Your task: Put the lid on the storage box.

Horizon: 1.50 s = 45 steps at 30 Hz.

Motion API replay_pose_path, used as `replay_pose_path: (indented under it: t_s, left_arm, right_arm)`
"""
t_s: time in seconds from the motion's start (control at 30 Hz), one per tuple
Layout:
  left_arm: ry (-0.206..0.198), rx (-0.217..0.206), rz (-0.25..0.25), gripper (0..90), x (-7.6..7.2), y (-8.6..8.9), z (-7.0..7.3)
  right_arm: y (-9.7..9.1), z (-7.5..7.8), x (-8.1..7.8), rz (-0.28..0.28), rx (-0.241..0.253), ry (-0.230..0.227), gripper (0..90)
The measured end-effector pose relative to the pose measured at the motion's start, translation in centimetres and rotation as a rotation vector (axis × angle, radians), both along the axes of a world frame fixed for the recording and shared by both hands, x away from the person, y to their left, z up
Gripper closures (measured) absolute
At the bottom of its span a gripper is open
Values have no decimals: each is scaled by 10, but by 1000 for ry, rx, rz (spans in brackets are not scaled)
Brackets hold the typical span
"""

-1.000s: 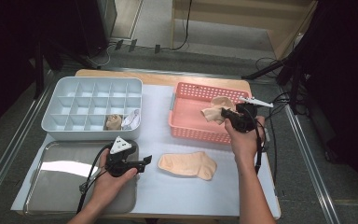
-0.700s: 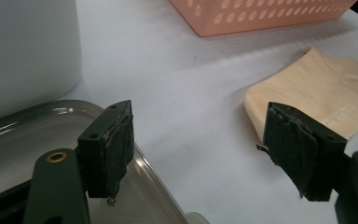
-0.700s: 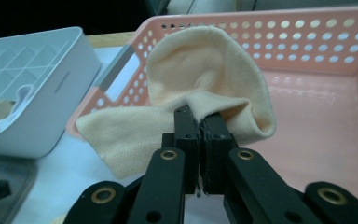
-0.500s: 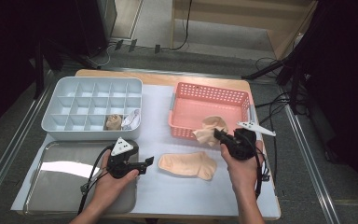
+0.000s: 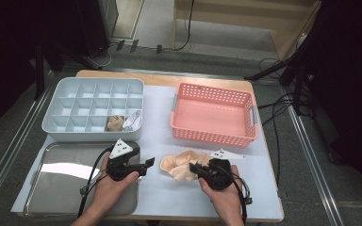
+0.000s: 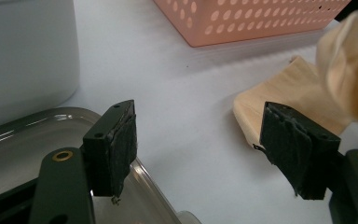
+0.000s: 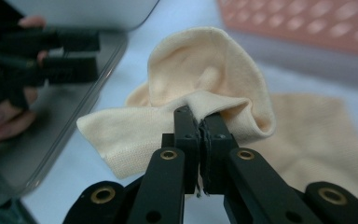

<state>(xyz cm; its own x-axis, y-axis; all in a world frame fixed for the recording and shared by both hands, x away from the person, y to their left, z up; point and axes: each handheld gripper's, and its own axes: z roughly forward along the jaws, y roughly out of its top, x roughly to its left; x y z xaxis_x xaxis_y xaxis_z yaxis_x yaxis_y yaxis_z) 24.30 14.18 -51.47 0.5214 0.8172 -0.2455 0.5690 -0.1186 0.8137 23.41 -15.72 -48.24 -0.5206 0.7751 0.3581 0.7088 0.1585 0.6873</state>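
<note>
Pinching a bunched cream sock (image 7: 200,79) at frame centre, right gripper (image 7: 199,122) jaws pressed together on its fold. Lying flat just behind, lower right, a second cream sock (image 7: 317,135). Hovering spread and empty at lower left of the high view, left gripper (image 5: 147,164).

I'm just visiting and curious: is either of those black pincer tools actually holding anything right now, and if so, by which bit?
The right gripper pinches a cream sock by a bunched fold of its fabric. The left gripper is open and holds nothing.

In the right claw view, the pink basket (image 7: 303,23) is blurred and cut off at the top edge. The 2 small items (image 5: 124,122) in the divider tray (image 5: 94,109) are too small to identify.
</note>
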Motion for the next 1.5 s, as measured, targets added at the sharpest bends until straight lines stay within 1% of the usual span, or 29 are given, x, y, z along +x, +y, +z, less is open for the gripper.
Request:
replay_pose_path:
  t_s: [0.03,0.07,0.17,0.2,0.23,0.27,0.3,0.37,0.4,0.47,0.53,0.6,0.67,0.73,0.8,0.83,0.9,0.93,0.97,1.0,1.03,1.13,1.2,1.27,1.33,1.37,1.4,1.43,1.5]
  left_arm:
    - [-1,-1,-4,283,0,0,0]
    - [-1,2,-5,284,0,-1,0]
    - [0,5,5,284,0,-2,0]
    - [1,6,2,283,0,-2,-1]
    - [1,2,2,284,0,-2,-1]
    - [1,5,-2,283,0,-2,0]
    - [0,6,-2,284,-1,-3,0]
    - [-2,1,-5,286,-1,-4,0]
    - [-4,0,-4,290,-1,-5,0]
    - [-10,2,-10,303,-1,-6,0]
    - [-13,-7,-18,329,-2,-8,1]
    - [-17,-6,-29,364,-3,-11,1]
    - [-20,-8,-44,395,-4,-15,1]
    - [-23,-4,-55,409,-5,-18,1]
    - [-20,0,-68,410,-6,-21,0]
    - [-20,-1,-75,415,-6,-22,0]
    - [-22,-1,-77,434,-7,-24,0]
    - [-21,-3,-82,442,-7,-25,0]
    - [-21,-9,-88,449,-7,-25,0]
    - [-14,-16,-100,467,-6,-26,0]
    - [-5,-30,-116,487,-5,-28,0]
    - [5,-40,-151,517,-3,-37,3]
    - [4,-37,-162,535,-3,-43,4]
    - [10,-19,-187,553,-2,-54,3]
    - [25,7,-183,578,-1,-63,2]
    - [37,31,-177,593,0,-67,1]
    - [48,52,-168,622,1,-70,0]
    - [63,64,-174,673,2,-72,-1]
    - [83,84,-204,770,3,-74,-3]
  right_arm:
    - [2,-3,-1,15,-1,7,879]
    - [6,-10,-3,52,-14,30,879]
    - [10,-21,-2,122,-48,55,866]
    - [11,-23,-2,133,-52,53,839]
    - [10,-26,-2,132,-57,34,759]
    - [10,-26,-2,118,-59,25,698]
    - [8,-27,-2,104,-59,15,657]
    - [4,-26,-5,74,-40,6,627]
    - [1,-24,-8,57,-22,1,615]
    - [-4,-22,-17,19,-12,-15,648]
    - [-8,-20,-25,-11,-10,-34,693]
    - [-10,-19,-33,-21,24,-33,733]
    - [-9,-20,-39,-31,44,-22,742]
    - [-5,-26,-40,-24,61,9,695]
    - [1,-31,-39,-24,47,26,682]
    - [4,-34,-38,-30,34,27,686]
    - [9,-36,-36,-41,16,33,797]
    - [10,-36,-36,-32,11,18,840]
    - [10,-35,-36,-34,13,21,860]
    - [9,-34,-36,-26,14,10,871]
    - [8,-32,-37,-26,13,14,875]
    - [2,-30,-39,-31,14,7,876]
    - [0,-30,-39,-35,18,7,876]
    - [0,-30,-39,-29,22,3,875]
    - [-1,-30,-39,-24,22,8,873]
    - [-1,-30,-39,-20,23,7,872]
    - [-2,-30,-39,-15,25,3,871]
    - [-3,-29,-39,-14,24,6,870]
    - [-7,-28,-39,-12,30,2,867]
